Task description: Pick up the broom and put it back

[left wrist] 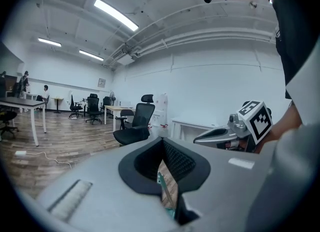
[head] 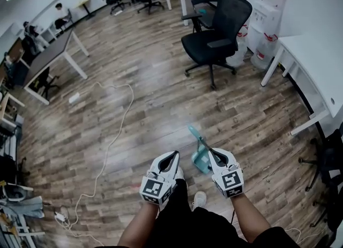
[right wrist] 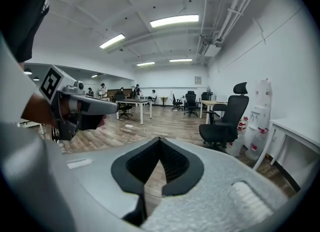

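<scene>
**Grippers shut, broom on floor by R tips**

L gripper (head: 172,157) & R gripper (head: 212,153) are held low, side by side, over the wooden floor (head: 150,107). Jaw tips of each are pressed together, w/ nothing clamped. The teal broom (head: 200,155) is seen on the floor btwn the two, nearer the R gripper. In head view its lower part is overlapped by the R tips; contact can't be judged. Its thin upper part is angled away toward upper left. A teal sliver is glimpsed beyond the L jaws in the left gripper view. A black office chair (head: 217,38) is set well beyond.
</scene>
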A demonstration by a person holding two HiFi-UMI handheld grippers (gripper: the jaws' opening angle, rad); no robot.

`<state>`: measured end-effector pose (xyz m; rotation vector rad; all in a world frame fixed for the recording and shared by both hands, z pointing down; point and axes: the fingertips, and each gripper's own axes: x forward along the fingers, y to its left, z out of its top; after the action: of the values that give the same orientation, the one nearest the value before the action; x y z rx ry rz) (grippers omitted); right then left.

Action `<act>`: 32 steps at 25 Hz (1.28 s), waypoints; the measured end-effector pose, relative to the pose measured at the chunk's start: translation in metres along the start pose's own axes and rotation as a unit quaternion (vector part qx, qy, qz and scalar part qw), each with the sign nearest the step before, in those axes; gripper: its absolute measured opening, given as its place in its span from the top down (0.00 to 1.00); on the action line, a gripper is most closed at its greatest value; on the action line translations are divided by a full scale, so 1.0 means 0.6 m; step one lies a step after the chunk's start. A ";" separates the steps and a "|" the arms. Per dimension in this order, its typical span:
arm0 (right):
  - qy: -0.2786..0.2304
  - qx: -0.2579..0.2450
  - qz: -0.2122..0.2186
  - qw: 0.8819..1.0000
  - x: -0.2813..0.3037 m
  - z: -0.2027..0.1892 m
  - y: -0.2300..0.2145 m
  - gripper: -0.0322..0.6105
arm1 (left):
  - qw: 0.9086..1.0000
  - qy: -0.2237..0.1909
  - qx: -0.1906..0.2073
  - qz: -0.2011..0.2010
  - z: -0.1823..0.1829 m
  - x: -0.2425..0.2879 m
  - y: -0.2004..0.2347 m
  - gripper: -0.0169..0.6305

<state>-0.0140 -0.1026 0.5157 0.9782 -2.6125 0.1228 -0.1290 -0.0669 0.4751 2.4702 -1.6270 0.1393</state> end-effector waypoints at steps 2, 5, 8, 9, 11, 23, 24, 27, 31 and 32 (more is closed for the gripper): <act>0.015 0.002 0.000 1.000 0.015 -0.020 -0.007 0.94 | 1.000 0.006 0.001 -0.002 -0.003 0.014 0.007 0.95; 0.038 -0.005 0.003 0.999 0.038 -0.051 -0.009 0.94 | 1.000 0.025 0.000 -0.005 -0.028 0.027 0.022 0.95; 0.065 -0.010 0.010 0.998 0.064 -0.081 -0.008 0.88 | 0.999 0.036 -0.009 -0.009 -0.055 0.035 0.039 0.94; 0.075 -0.011 0.012 0.997 0.072 -0.092 -0.008 0.86 | 0.999 0.039 -0.009 -0.007 -0.059 0.039 0.046 0.95; 0.093 -0.013 0.015 0.995 0.088 -0.113 -0.009 0.83 | 0.999 0.045 -0.012 -0.002 -0.068 0.043 0.059 0.95; 0.187 -0.041 0.007 0.981 0.166 -0.243 -0.034 0.77 | 0.998 0.064 -0.028 0.010 -0.129 0.064 0.115 0.94; 0.193 -0.043 0.008 0.980 0.170 -0.252 -0.036 0.77 | 0.997 0.065 -0.030 0.012 -0.133 0.064 0.116 0.95; 0.207 -0.046 0.008 0.977 0.187 -0.277 -0.040 0.77 | 0.997 0.071 -0.035 0.016 -0.146 0.061 0.122 0.95; 0.218 -0.045 0.005 0.975 0.213 -0.298 -0.040 0.76 | 0.996 0.081 -0.037 0.020 -0.159 0.057 0.135 0.95; 0.220 -0.045 0.005 0.974 0.217 -0.300 -0.042 0.75 | 0.996 0.082 -0.038 0.021 -0.160 0.056 0.136 0.95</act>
<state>-0.0367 -0.1661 0.7288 0.8004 -2.1969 0.1957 -0.1887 -0.1093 0.5833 2.3020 -1.5862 0.2731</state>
